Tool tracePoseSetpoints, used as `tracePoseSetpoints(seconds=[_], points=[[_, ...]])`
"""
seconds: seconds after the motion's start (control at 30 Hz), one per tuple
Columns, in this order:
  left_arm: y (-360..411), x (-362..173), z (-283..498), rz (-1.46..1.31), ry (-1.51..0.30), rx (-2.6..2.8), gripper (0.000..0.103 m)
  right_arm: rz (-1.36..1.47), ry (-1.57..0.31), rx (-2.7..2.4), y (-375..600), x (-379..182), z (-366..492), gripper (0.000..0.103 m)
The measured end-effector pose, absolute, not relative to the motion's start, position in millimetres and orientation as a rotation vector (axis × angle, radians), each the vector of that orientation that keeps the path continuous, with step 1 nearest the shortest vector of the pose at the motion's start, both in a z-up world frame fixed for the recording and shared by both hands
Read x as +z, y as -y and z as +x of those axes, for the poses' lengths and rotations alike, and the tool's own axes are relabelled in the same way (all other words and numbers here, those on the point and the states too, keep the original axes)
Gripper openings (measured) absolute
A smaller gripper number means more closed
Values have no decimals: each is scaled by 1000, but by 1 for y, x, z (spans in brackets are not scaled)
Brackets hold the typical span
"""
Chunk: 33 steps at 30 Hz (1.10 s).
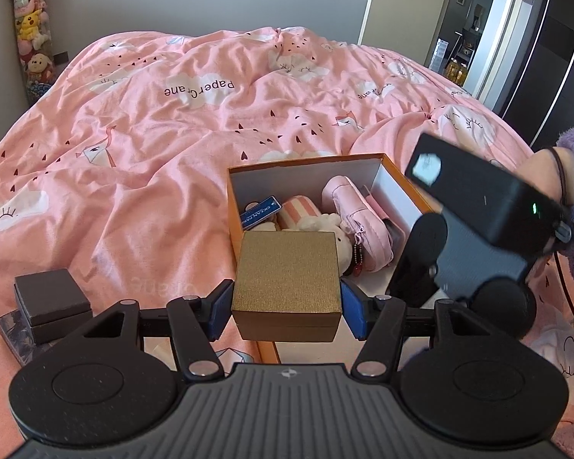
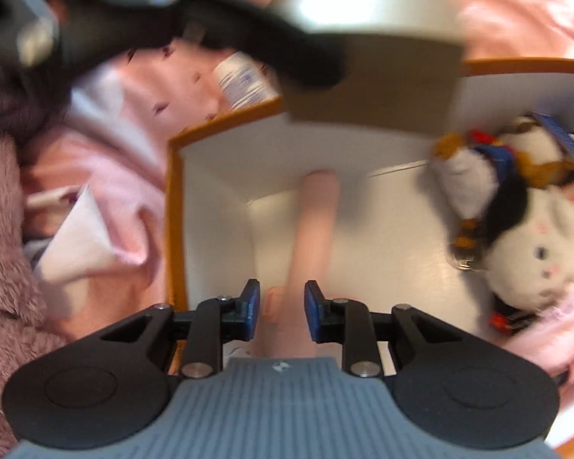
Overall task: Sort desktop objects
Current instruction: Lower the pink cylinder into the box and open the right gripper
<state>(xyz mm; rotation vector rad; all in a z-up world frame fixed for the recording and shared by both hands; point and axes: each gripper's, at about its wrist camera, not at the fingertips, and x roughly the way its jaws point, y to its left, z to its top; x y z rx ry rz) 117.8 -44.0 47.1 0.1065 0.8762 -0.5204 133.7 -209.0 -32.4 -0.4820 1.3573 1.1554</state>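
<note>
Two tools | left tool (image 1: 286,308) clamps textured gold box (image 1: 287,283) | right tool (image 2: 281,311) apart around smooth pink tube (image 2: 313,229)

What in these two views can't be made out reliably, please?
- Left wrist view: the orange box's near part is hidden behind the gold box held in the left tongs; the right tongs' tips are hidden behind their own body.
- Right wrist view: motion blur leaves unclear whether the right tongs press the pink stick.
- Right wrist view: the white bottle's label is blurred.
</note>
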Motion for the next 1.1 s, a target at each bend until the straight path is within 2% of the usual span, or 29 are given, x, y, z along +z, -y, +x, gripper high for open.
tracePoseSetpoints(seconds=[0.2,0.33,0.37,0.47,0.7,0.87,0.93,1.1], points=[[49,43,122,112,-885,-516,68,-521,-1349,924,222,-39,143,21],[52,43,120,119,-887,-526,68,-471,-1431,854,228,-55,149,28],[53,43,120,122,-888,-526,68,-418,-1463,857,231,-58,152,36],[53,42,120,125,-891,-518,68,-335,-1519,843,235,-66,158,37],[52,42,120,130,-893,-518,68,-340,-1599,820,230,-86,160,40],[52,40,121,127,-898,-518,68,-313,-1580,838,232,-82,160,39],[52,40,121,129,-896,-521,68,-301,-1575,860,232,-81,159,29],[52,40,121,130,-896,-519,68,-251,-1570,868,239,-76,158,27]])
